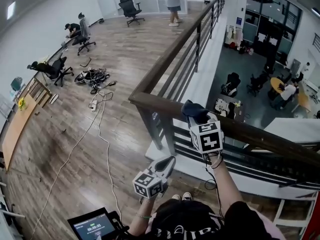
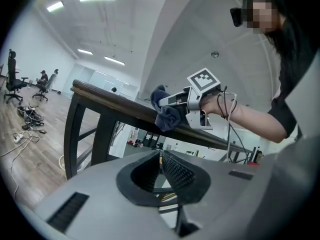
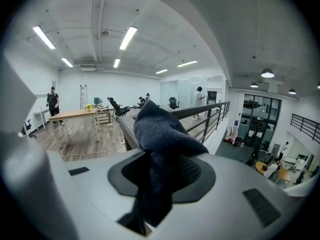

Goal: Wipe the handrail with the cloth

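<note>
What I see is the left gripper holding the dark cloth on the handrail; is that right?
No. It is the right gripper that holds the dark cloth on the handrail, as the right gripper view shows. The left gripper is shut with nothing between its jaws, lower down.

- Two grippers: the left gripper (image 1: 167, 165) and the right gripper (image 1: 196, 116).
- One cloth (image 1: 193, 110).
- One handrail (image 1: 167, 58).
- Three office chairs (image 1: 131, 8) (image 1: 84, 43) (image 1: 54, 69) on the wooden floor.
- One screen (image 1: 93, 227).
</note>
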Motion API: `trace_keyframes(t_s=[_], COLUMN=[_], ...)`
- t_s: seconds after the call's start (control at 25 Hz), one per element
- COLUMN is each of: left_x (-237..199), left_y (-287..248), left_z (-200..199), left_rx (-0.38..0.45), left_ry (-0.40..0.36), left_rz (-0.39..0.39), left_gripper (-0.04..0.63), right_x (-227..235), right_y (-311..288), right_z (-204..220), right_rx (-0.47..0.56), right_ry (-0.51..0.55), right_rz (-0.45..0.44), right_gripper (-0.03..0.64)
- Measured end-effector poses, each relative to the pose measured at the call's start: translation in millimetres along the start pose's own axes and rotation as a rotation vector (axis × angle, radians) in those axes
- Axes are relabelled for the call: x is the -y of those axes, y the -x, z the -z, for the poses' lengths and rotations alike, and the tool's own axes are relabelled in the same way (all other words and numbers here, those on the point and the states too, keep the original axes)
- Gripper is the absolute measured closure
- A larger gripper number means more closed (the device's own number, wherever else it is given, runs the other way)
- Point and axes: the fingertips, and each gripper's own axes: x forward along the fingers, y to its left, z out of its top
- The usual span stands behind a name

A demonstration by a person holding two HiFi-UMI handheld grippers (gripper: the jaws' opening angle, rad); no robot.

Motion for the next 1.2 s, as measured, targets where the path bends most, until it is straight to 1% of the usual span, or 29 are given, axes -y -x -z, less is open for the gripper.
trace_keyframes(t_s=[0.12, 0.24, 0.36, 0.48, 0.6, 0.8, 1.0, 1.2], left_x=[0, 8, 12, 13, 26, 39, 76, 112], left_y=[-7, -11, -14, -20, -23, -34, -46, -73], left_z=[5, 10, 17, 24, 26, 35, 41, 49], left_rx=[-0.009, -0.047, -0.067, -0.067, -0.09, -0.109, -0.152, -0.148], left_ry=[-0.004, 0.005, 0.004, 0.009, 0.016, -0.01, -0.021, -0.044], left_rz=[0.023, 0.067, 0.113, 0.145, 0.193, 0.244, 0.295, 0.301], left_gripper=[0.593, 0.594, 0.594, 0.594, 0.594, 0.593, 0.594, 0.594], right_x=[11, 17, 27, 41, 54, 84, 121, 169], right_y=[2, 7, 14, 25, 41, 70, 111, 156], right_z=[12, 21, 29, 38, 48, 62, 88, 117], right_rx=[-0.017, -0.018, -0.024, -0.027, -0.031, -0.019, -0.006, 0.006], right_ry=[-0.015, -0.04, -0.043, -0.079, -0.103, -0.152, -0.205, -0.27], right_rz=[0.025, 0.048, 0.09, 0.136, 0.176, 0.234, 0.274, 0.289], right_gripper=[0.512, 0.512, 0.512, 0.512, 0.512, 0.512, 0.512, 0.512])
